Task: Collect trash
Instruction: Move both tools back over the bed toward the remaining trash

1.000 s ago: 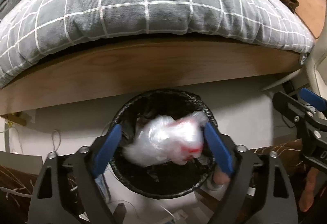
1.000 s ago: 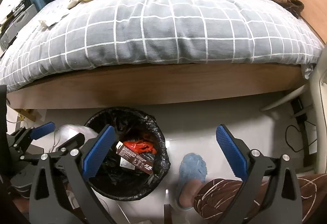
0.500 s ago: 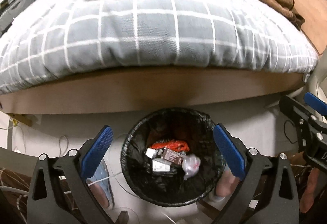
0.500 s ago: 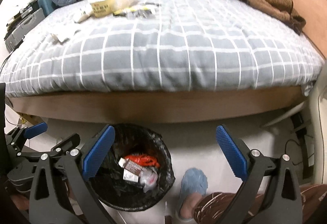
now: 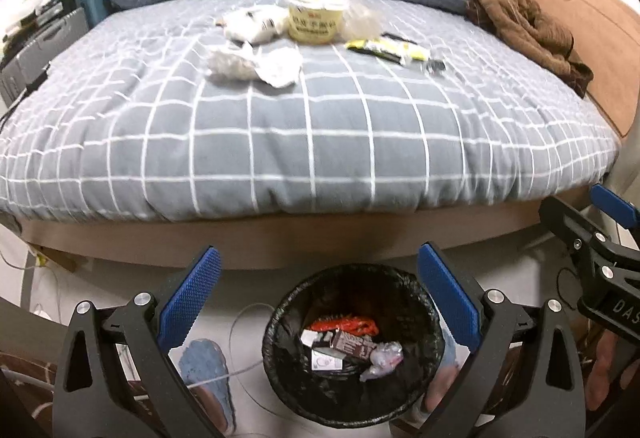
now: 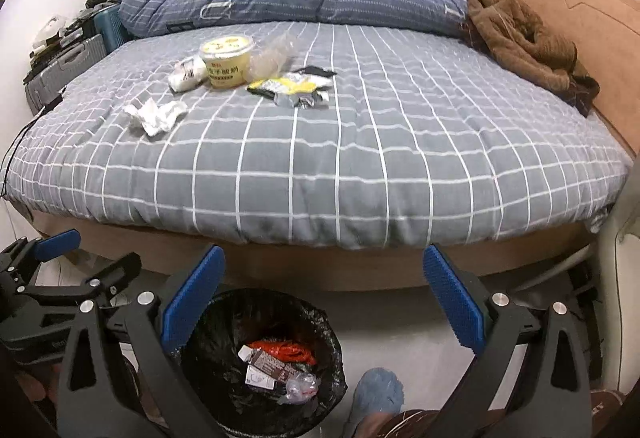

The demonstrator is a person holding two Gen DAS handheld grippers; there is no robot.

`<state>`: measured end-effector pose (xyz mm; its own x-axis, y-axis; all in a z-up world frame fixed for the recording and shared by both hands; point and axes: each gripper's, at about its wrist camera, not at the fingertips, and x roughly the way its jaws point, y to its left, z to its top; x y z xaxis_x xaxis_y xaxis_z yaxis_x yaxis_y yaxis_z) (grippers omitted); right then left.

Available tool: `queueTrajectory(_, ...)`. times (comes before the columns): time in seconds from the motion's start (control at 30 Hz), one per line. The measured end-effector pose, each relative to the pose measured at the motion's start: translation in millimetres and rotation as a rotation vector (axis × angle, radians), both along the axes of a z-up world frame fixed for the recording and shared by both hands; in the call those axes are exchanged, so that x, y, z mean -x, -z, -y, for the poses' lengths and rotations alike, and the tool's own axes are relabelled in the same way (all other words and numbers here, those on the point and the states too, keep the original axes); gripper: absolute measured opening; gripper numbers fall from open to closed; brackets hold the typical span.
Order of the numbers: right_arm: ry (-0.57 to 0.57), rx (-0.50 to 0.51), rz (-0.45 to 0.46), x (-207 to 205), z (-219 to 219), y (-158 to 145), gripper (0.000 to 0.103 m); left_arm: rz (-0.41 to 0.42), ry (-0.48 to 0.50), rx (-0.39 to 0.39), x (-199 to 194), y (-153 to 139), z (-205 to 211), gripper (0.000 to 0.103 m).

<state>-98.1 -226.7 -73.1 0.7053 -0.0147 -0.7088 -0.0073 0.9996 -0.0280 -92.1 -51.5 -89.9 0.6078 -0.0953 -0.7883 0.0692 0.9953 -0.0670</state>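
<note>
Bedroom w/ a grey white-checked quilt (image 6: 360, 158) is filling both views; round bin w/ black liner (image 5: 354, 350) is sitting on the floor at the bed's foot, already holding wrappers. More trash is lying on the quilt: pale yellow lidded tub (image 6: 226, 60), crumpled white tissue (image 6: 156, 114), yellow-black wrapper (image 6: 292, 84). Left gripper (image 5: 316, 302) and right gripper (image 6: 324, 302) are both gaping wide, nothing between the pads. Next pick, I'd judge: be coming down over the tissue, pinching its bulk, not the quilt. Tub's print is too blurry to read.
</note>
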Motion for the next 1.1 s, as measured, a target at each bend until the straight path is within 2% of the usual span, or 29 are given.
queueTrajectory(0.3, -0.003, 0.016, 0.047, -14.9, -9.7, -20.2, 0.095, 0.051, -0.030, -0.003, -9.6, -23.6, -14.9, 0.097)
queueTrajectory(0.73, -0.034, 0.004, 0.071, -48.2, -22.3, -37.0, 0.095, 0.096, -0.093, -0.001, -47.9, -46.3, -44.5, 0.097)
queueTrajectory(1.1, -0.053, 0.017, 0.054, -115.6, -20.6, -37.7, 0.094, 0.098, -0.082, -0.008, -103.3, -50.3, -51.3, 0.097)
